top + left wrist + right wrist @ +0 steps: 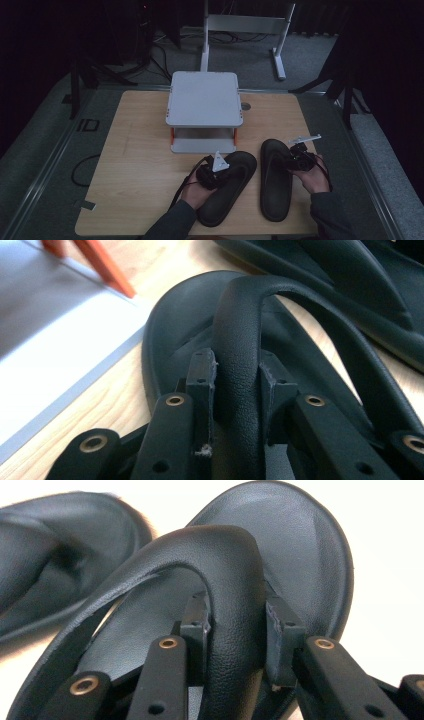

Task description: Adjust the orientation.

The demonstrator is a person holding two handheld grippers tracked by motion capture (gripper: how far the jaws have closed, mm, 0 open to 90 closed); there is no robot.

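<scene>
High view, left gripper [214, 172]: held in the person's left hand [196, 192] over the left sandal [227, 187], which lay slanted on the table [135, 165] just in front of the white stand [204, 107].
High view, right gripper [300, 159]: held in the right hand [314, 179] at the outer side of the right sandal [275, 180], which lay lengthwise on the table, near the left sandal but apart from it.
High view, jaws: too small and dark here to read.
Left gripper view, jaws: clenched on the left sandal's strap [237, 360], one black pad [202, 385] pressed on each side of it.
Left gripper view, left sandal [170, 335]: its sole lay beneath and ahead of the jaws, the strap arching up from between them and off to the right.
Left gripper view, surroundings: the white stand's base plate [55, 355] and an orange post [107, 267] lay ahead and left of the jaws; the right sandal [350, 275] lay ahead and to the right.
Right gripper view, jaws: clenched on the right sandal's strap [230, 595], a pad [197, 625] against each side.
Right gripper view, right sandal [300, 550]: its rounded end lay ahead of the jaws, the strap curving down to the left.
Right gripper view, left sandal [55, 560]: ahead and left of the jaws, apart from the held sandal.
</scene>
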